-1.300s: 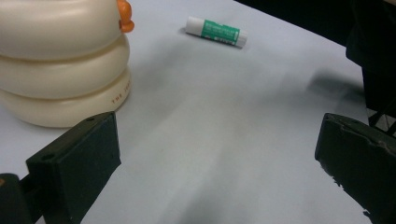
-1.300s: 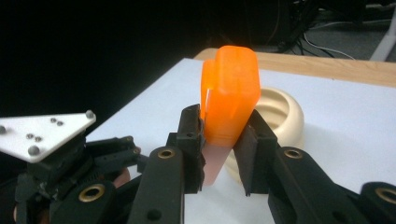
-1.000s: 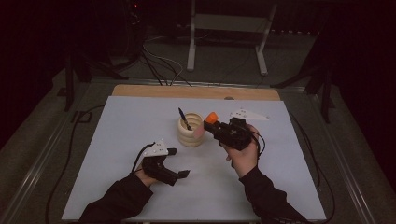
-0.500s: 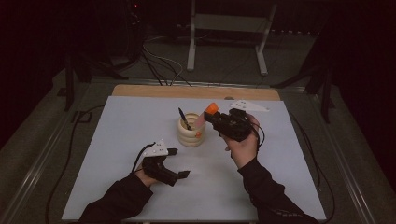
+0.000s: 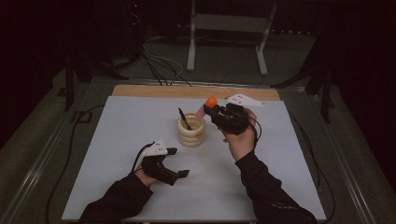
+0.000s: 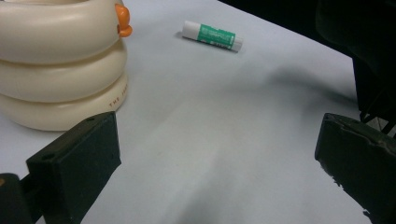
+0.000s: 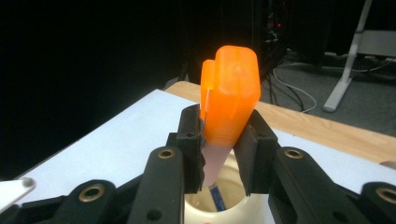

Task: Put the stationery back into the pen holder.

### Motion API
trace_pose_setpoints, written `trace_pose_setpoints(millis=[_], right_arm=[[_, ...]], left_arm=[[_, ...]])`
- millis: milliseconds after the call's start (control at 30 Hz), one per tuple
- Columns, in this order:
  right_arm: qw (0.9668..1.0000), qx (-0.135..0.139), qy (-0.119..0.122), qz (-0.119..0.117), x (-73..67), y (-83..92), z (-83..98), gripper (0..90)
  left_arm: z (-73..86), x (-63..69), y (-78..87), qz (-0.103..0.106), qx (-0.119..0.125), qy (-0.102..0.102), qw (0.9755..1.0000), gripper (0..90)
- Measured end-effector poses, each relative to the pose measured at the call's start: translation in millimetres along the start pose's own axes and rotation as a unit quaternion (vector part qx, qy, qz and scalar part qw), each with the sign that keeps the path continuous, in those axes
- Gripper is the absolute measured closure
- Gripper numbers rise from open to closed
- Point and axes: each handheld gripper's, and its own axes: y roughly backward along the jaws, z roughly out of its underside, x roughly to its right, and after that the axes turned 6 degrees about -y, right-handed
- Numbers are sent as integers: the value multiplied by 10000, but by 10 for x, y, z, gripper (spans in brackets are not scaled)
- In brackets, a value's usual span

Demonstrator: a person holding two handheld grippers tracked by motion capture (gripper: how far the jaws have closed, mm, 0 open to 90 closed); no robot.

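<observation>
Orange-capped marker (image 7: 229, 100) upright above cream holder (image 5: 191, 132)

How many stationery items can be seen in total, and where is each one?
3: an orange-capped marker in the right gripper above the cream holder; a dark pen inside it; a glue stick on the table. Others may be hidden inside.

Room dim, bkgd near black, white table (image 5: 116, 140) lit from overhead, soft shadows on table in left gripper view, orange marker cap (image 7: 231, 93) glowing, oversaturated, near jaws blurred.
</observation>
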Motion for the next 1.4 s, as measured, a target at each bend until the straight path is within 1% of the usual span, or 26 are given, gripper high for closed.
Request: trace_pose_setpoints(millis=[100,133,200,367,500,633,800,1067,1133,1400], right_arm=[[9998,29,183,92,12,-46,-8,729],[9997,34,201,120,19,-63,-10,729],[9999,14,134,104,42,-96,-15,729],[9999,-36,74,137,74,-174,-11,728],[9998,-105,76,167,82,-245,4,728],[9995,-180,145,235,85,-314,24,728],[9993,-287,74,222,103,-396,63,728],[9984,-505,35,238,106,-507,135,725],[9983,-526,34,247,107,-518,141,725],[9965,-776,59,297,96,-614,204,723]], left_arm=[[0,0,2,3,10,-14,10000,7],[-1,2,3,-3,19,-26,10000,7],[-2,3,6,-21,35,-26,10000,7],[1,-6,21,-131,84,1,9999,7],[7,-15,22,-114,86,15,9999,7],[12,-13,13,-83,53,12,10000,7],[16,-11,9,-70,49,8,10000,7],[18,-15,13,-90,53,25,9999,7],[18,-15,13,-86,55,29,9999,7],[16,-15,16,-88,33,13,10000,7]])
